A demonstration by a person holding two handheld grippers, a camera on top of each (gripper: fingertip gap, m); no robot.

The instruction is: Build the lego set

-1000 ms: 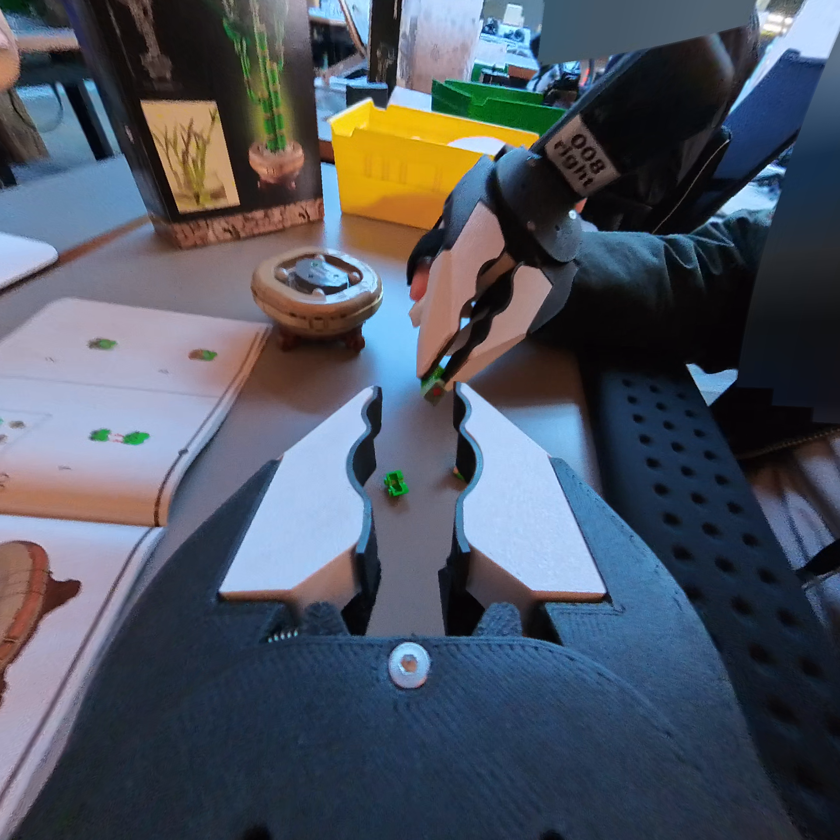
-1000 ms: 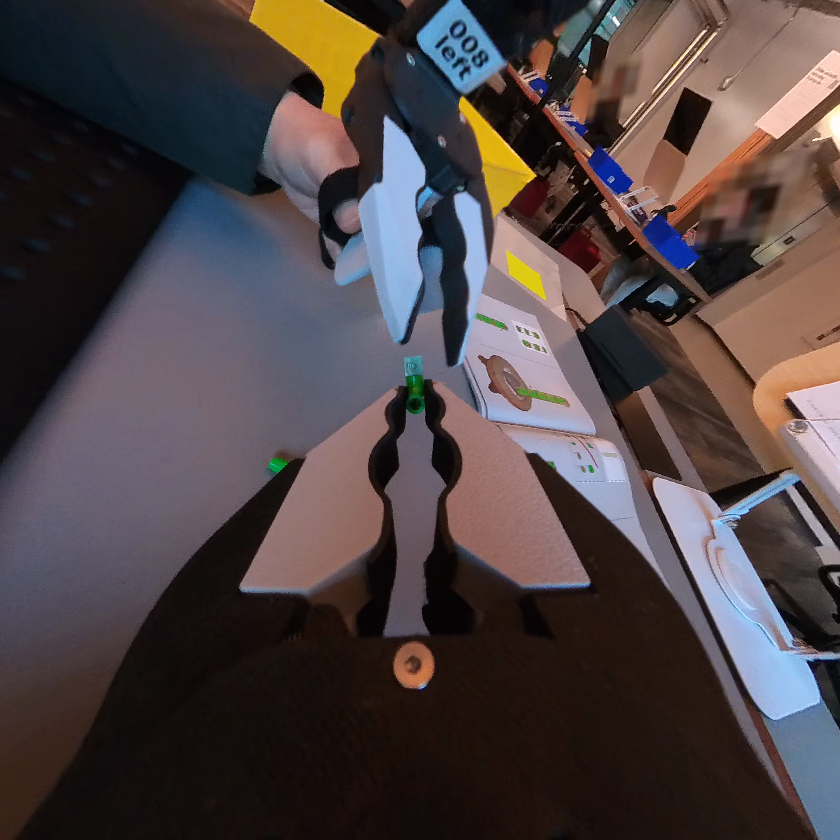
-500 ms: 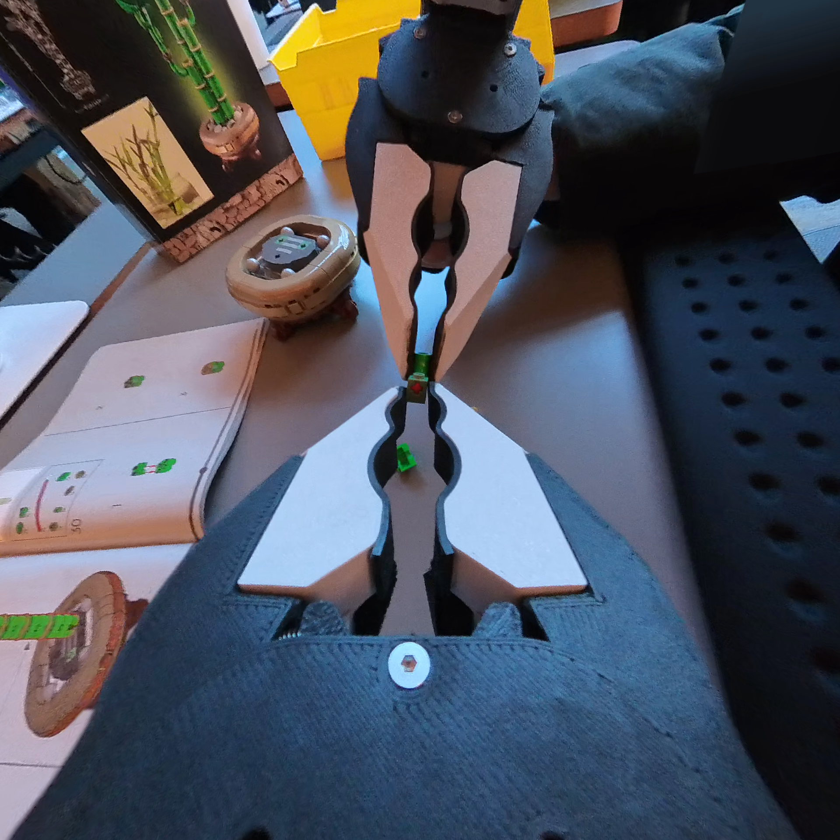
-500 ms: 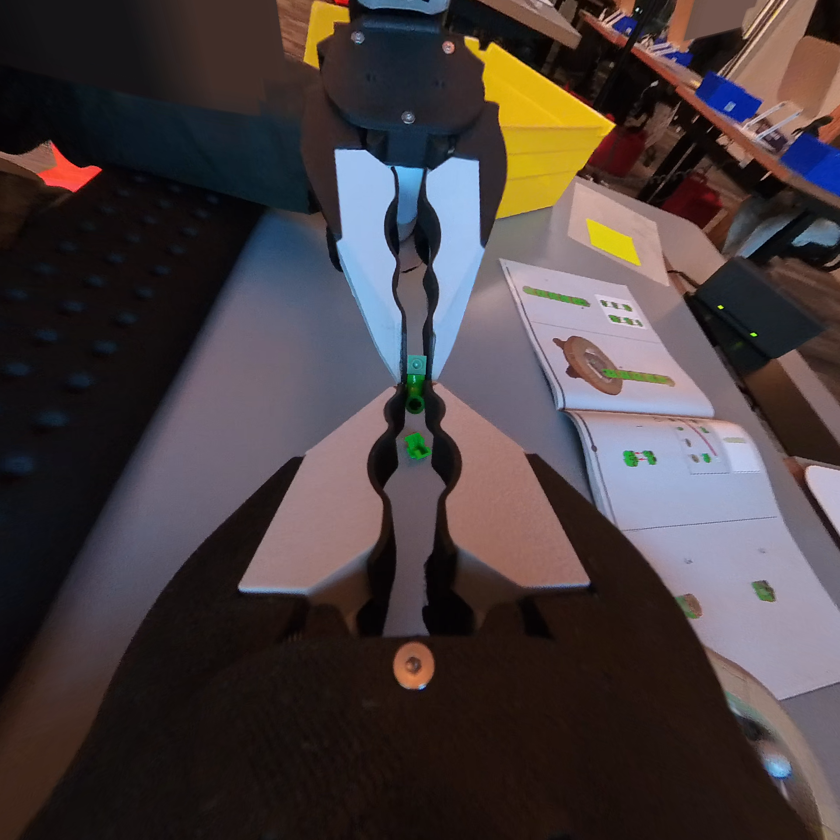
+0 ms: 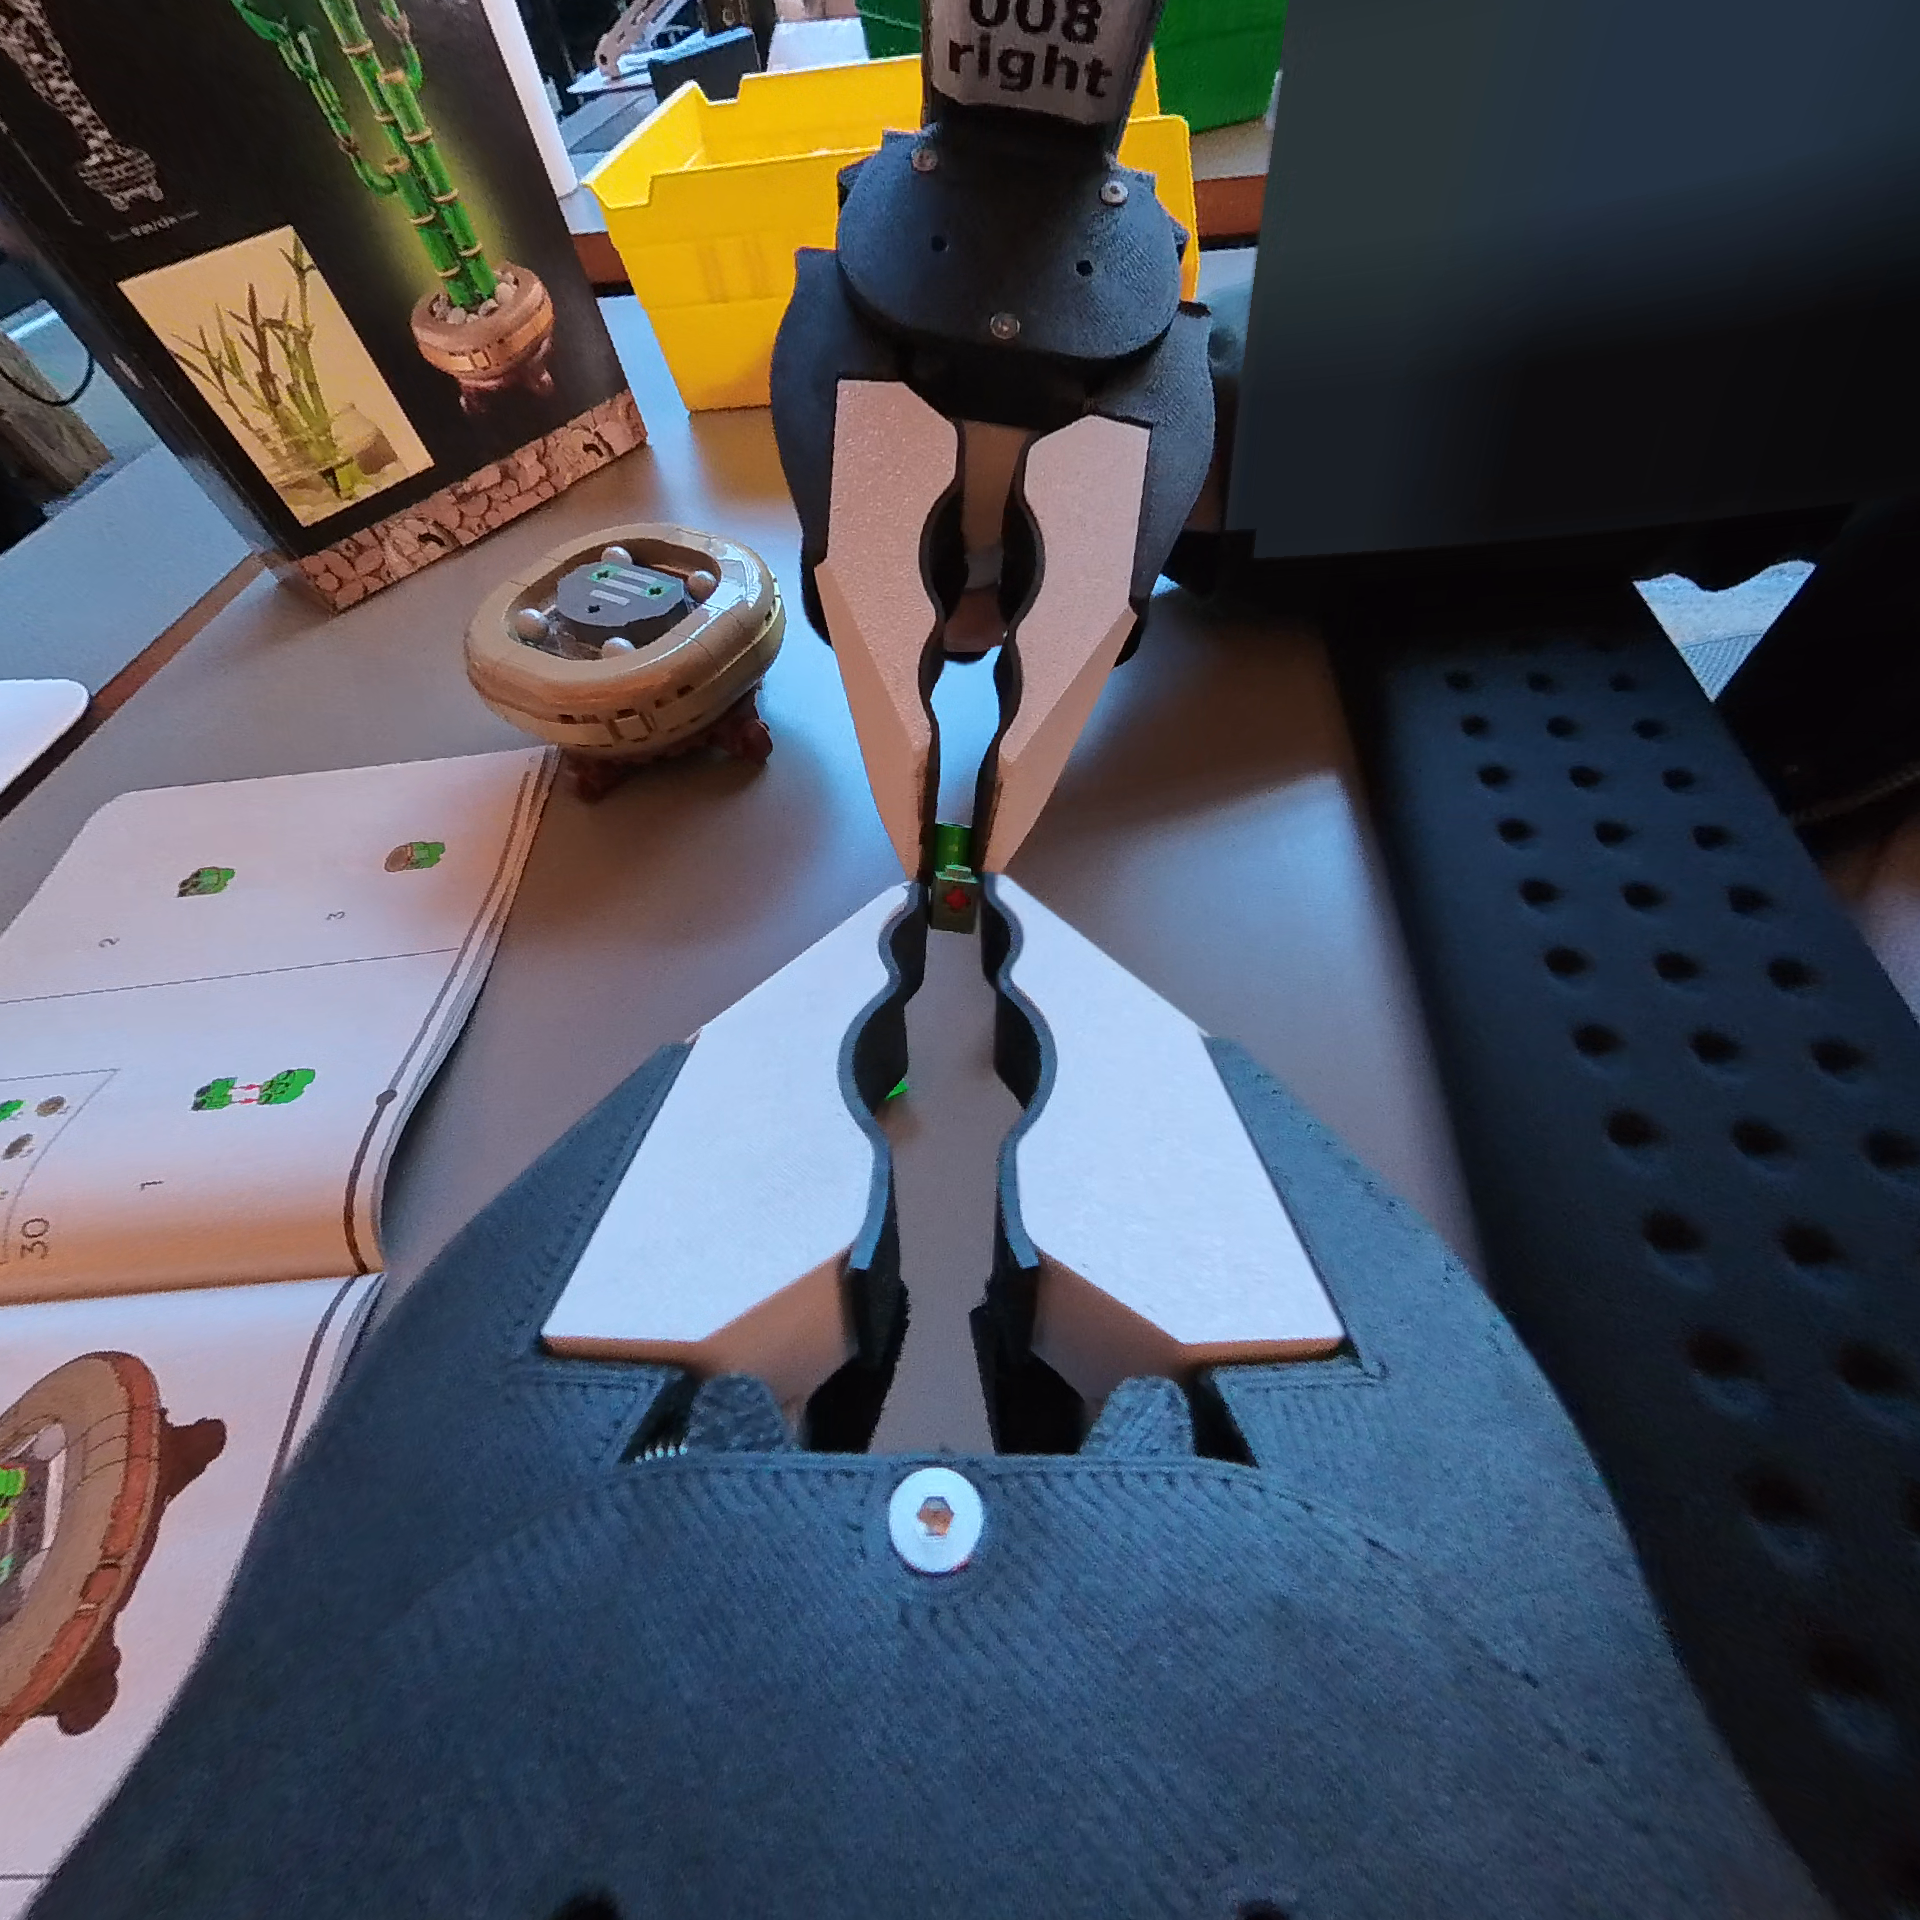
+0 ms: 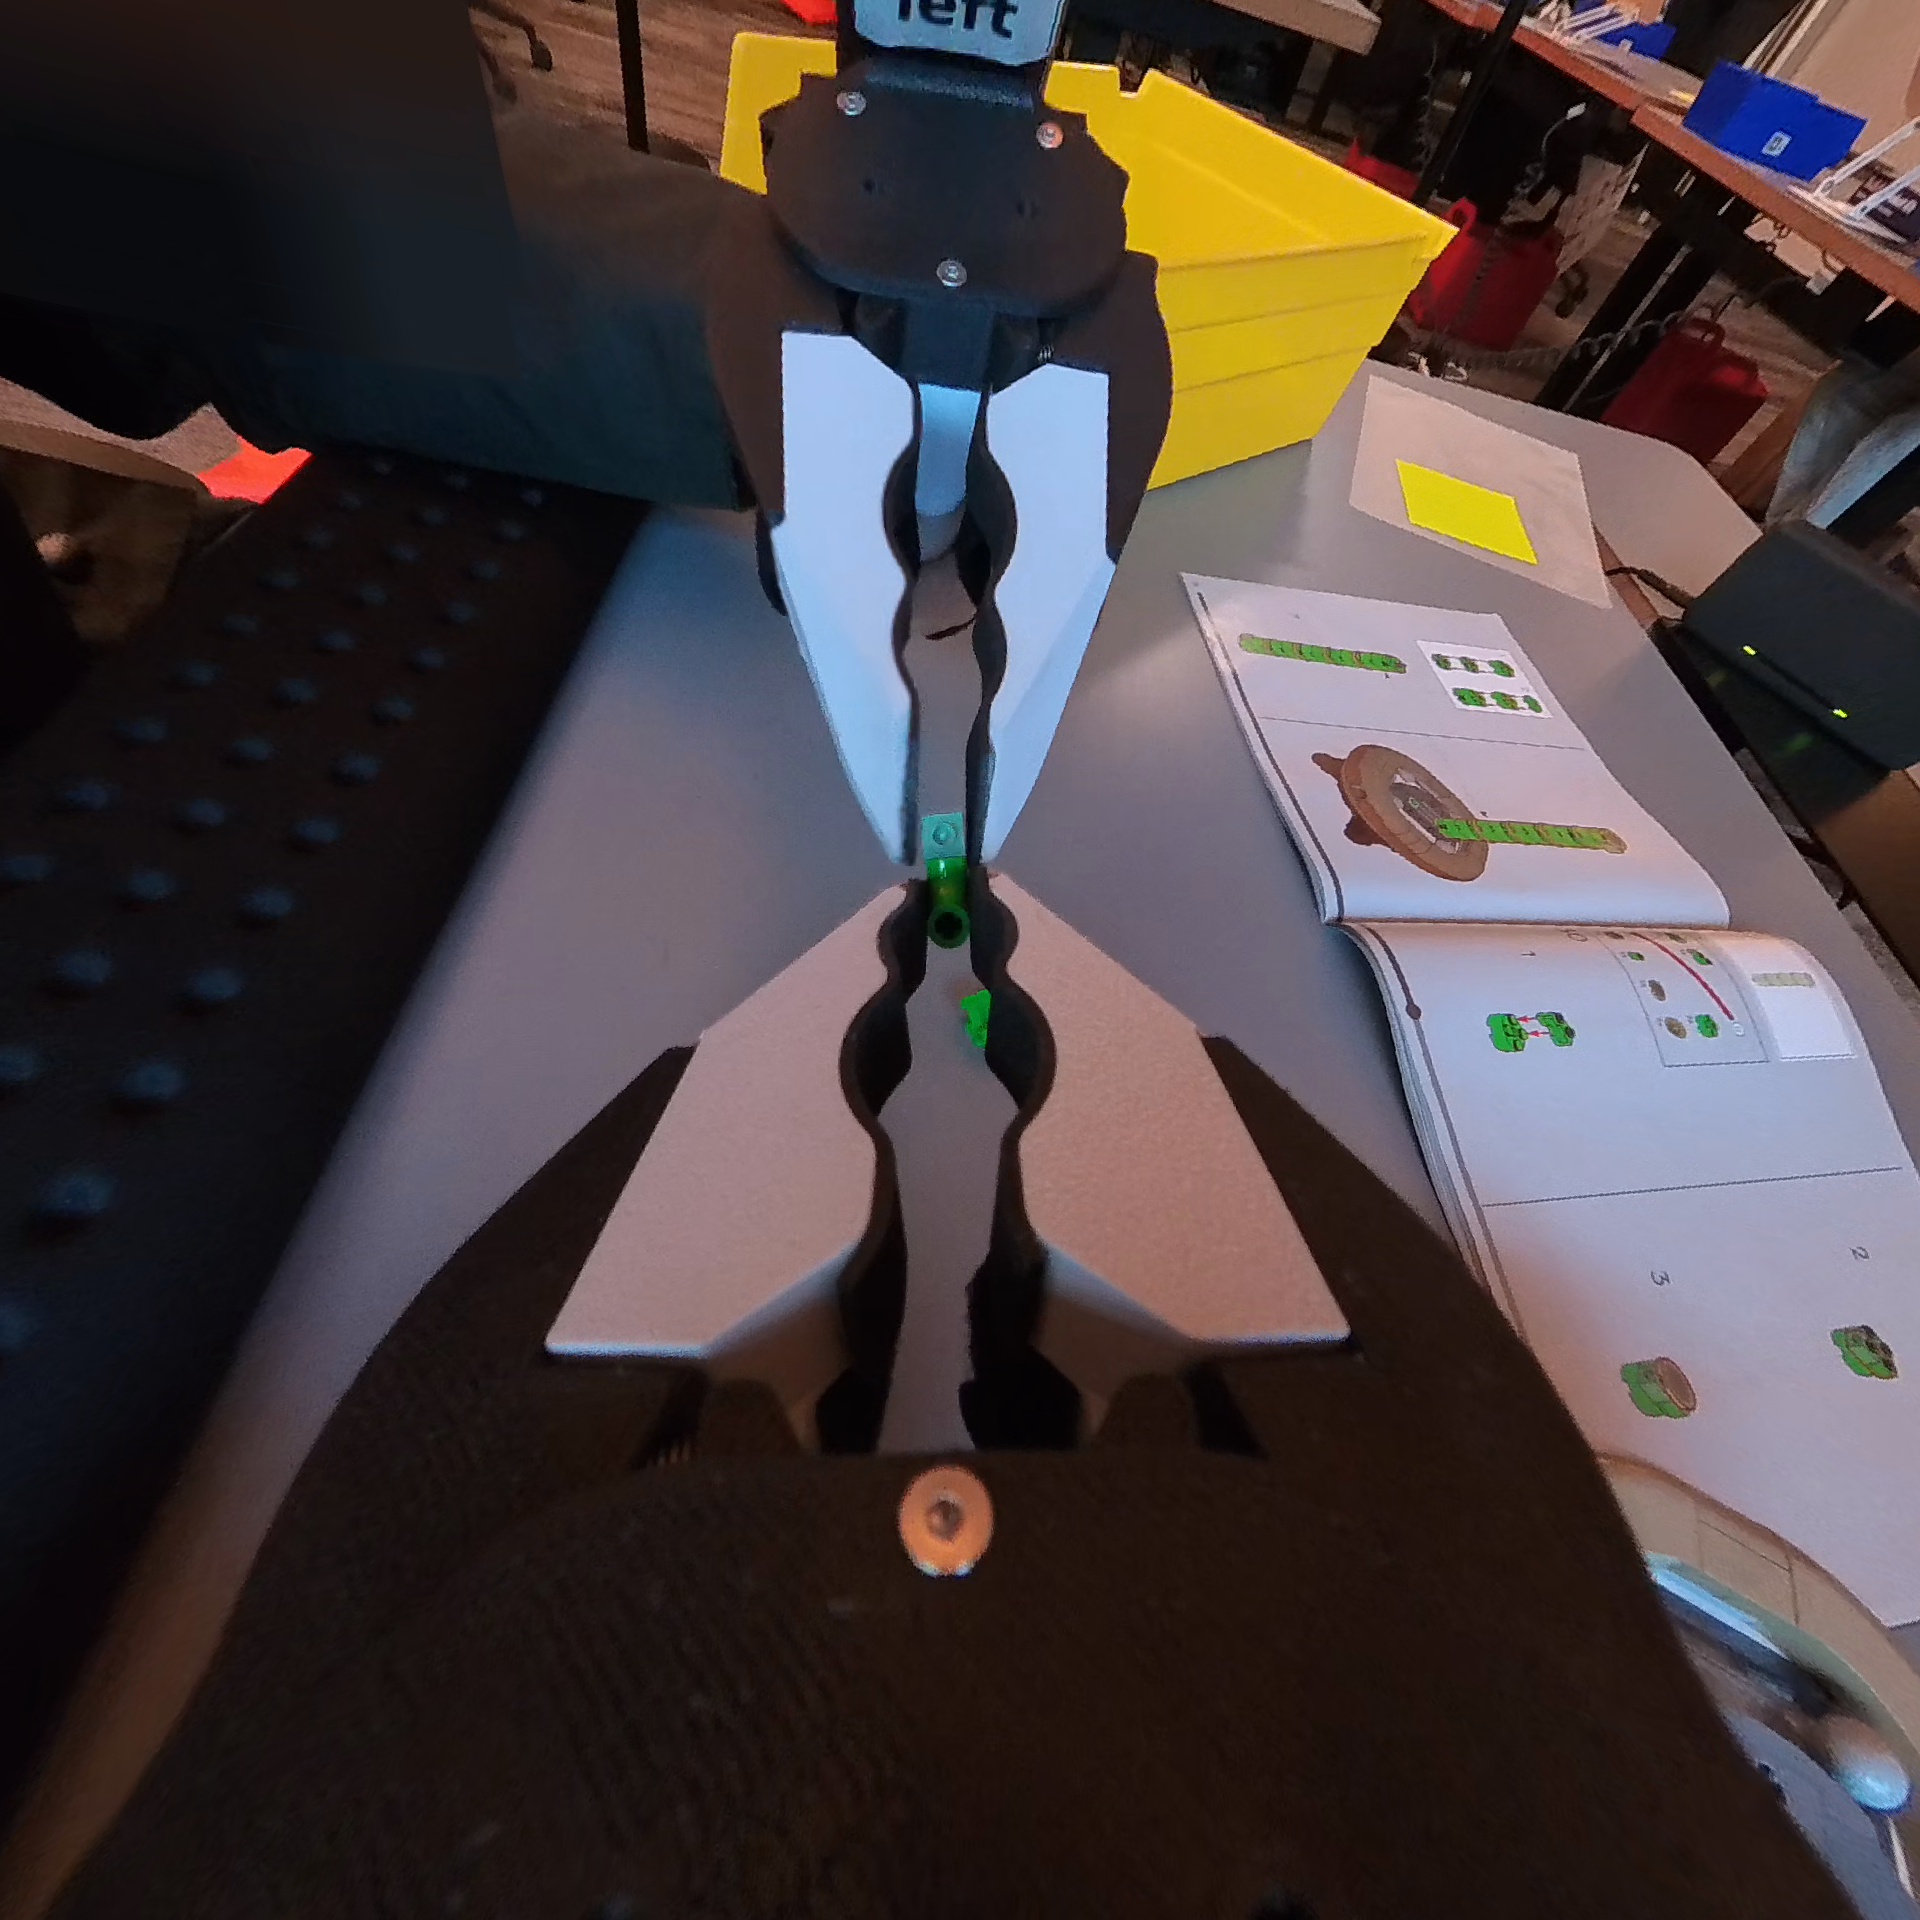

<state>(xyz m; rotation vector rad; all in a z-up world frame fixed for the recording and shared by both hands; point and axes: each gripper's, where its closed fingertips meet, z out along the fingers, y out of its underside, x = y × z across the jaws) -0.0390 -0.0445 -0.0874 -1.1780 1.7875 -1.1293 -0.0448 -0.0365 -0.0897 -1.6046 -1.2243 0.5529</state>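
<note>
My two grippers meet tip to tip above the grey table point(image 5: 1195, 831). My left gripper point(image 5: 951, 906) is shut on a small square green brick point(image 5: 954, 902) with a red cross in its face. In the right wrist view that brick point(image 6: 942, 833) looks pale green between the left fingers. My right gripper point(image 6: 948, 906) is shut on a small round green piece point(image 6: 948, 912), also seen in the left wrist view point(image 5: 952, 844). The two pieces touch end to end. A loose green piece point(image 6: 977, 1016) lies on the table below.
A round tan pot base point(image 5: 621, 644) stands left of the grippers, in front of the set's box point(image 5: 312, 260). An open instruction booklet point(image 5: 260, 987) lies at the left. A yellow bin point(image 5: 727, 260) is behind. A black perforated mat point(image 5: 1662, 1039) lies at the right. Only a small space, under 4 cm, lies between the two pairs of fingers. From either gripper's tips it is about 15 cm to the round tan pot base point(image 5: 621, 644).
My left gripper was open a second ago. It swung round to face the right gripper and shut on the square brick at the end of the piece the right gripper holds.
</note>
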